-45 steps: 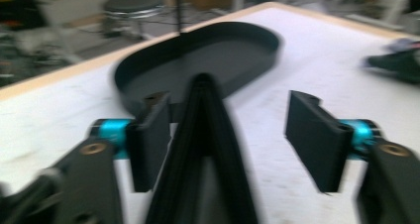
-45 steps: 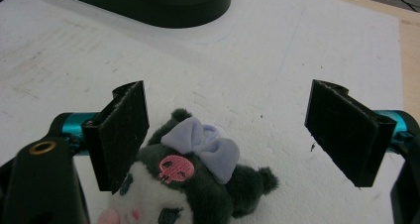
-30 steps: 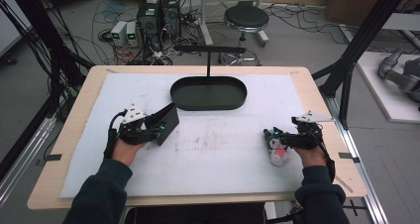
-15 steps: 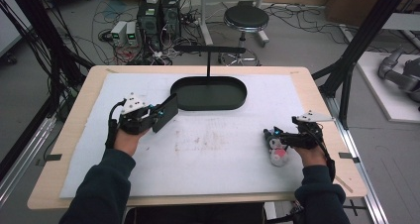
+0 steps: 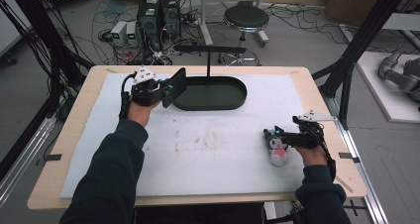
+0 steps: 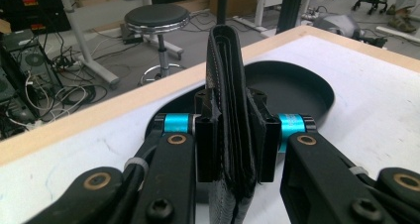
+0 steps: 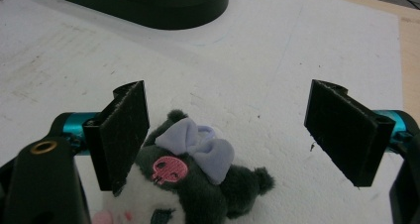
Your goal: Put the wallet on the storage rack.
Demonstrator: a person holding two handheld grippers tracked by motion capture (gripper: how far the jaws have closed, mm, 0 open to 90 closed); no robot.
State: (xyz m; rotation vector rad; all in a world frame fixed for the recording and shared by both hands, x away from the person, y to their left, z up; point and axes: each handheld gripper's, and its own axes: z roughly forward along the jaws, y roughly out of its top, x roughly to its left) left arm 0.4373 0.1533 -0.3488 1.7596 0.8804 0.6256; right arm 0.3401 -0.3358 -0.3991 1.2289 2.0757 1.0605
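Left claw (image 5: pixel 171 87) clenched on black wallet (image 6: pixel 229 110), held edge-up beside tray (image 5: pixel 233 92); looks stiff, flat, light, so mid-spine grip suits. Right claw (image 7: pixel 245 135) released, straddling soft plush (image 7: pixel 188 184) on tabletop (image 5: pixel 223 149); grip its body.

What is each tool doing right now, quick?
Left tool: shut on the wallet.
Right tool: open, holding nothing, with the plush between its jaws.

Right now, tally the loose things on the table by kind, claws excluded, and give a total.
Wallet, clamped in the left claw: 1
Plush toy, between the open right claw's jaws: 1
Black oval tray with stand: 1
Total: 3
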